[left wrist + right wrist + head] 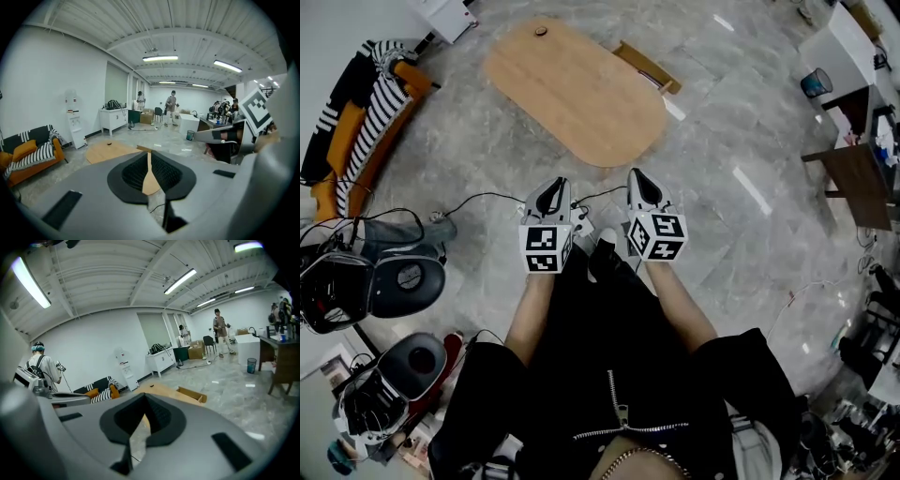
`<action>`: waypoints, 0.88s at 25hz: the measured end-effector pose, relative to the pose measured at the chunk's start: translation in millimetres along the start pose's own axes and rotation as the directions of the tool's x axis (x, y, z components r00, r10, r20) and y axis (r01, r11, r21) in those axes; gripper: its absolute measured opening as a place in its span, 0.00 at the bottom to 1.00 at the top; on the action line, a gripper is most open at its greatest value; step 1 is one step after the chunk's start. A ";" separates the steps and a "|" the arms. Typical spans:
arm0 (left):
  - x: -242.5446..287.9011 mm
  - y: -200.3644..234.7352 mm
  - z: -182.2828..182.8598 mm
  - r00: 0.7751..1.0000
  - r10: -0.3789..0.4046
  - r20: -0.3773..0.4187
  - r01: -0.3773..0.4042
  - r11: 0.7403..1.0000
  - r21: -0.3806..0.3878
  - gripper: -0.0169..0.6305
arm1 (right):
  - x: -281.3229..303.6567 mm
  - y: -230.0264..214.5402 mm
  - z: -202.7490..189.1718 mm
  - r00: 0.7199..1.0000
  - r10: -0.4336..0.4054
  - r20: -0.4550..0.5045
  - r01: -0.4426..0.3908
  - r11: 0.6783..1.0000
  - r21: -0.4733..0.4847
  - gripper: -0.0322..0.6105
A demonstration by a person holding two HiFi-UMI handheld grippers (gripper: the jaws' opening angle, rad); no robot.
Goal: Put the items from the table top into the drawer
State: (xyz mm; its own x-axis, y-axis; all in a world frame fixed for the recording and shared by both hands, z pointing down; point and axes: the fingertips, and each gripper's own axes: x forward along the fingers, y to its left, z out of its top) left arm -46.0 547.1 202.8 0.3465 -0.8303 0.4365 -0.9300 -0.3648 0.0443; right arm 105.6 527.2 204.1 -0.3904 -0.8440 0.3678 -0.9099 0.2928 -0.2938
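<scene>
Beyond the left tongs (551, 189) and right tongs (642, 182) lies the table (577, 89).

A big open-plan office or lab: polished grey floor (741, 141), strip lights (160, 58) on a bare ceiling, desks (862, 178) far right, striped sofa (28, 154) and water dispenser (75, 126) left.

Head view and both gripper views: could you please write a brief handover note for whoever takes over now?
Left gripper: jaws together, empty.
Right gripper: jaws together, empty.
Both are held close to the body, short of the oval table.
A small dark item lies near the table's far end. The open wooden drawer sits on the floor beside the table.
Done: nothing, as far as shown.
Left: pick up the item and put it in the drawer.
</scene>
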 end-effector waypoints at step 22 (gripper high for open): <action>56.3 3.7 33.3 0.996 0.011 0.084 -0.013 1.000 0.018 0.08 | 48.6 -2.6 23.4 0.995 0.077 0.059 -0.074 0.996 -0.057 0.06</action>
State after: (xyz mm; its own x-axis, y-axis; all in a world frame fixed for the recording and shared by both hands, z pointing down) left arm -25.8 484.9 197.7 0.3450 -0.8670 0.3596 -0.9320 -0.3617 0.0221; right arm 92.2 474.9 202.1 -0.4507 -0.8438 0.2914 -0.8850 0.3796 -0.2694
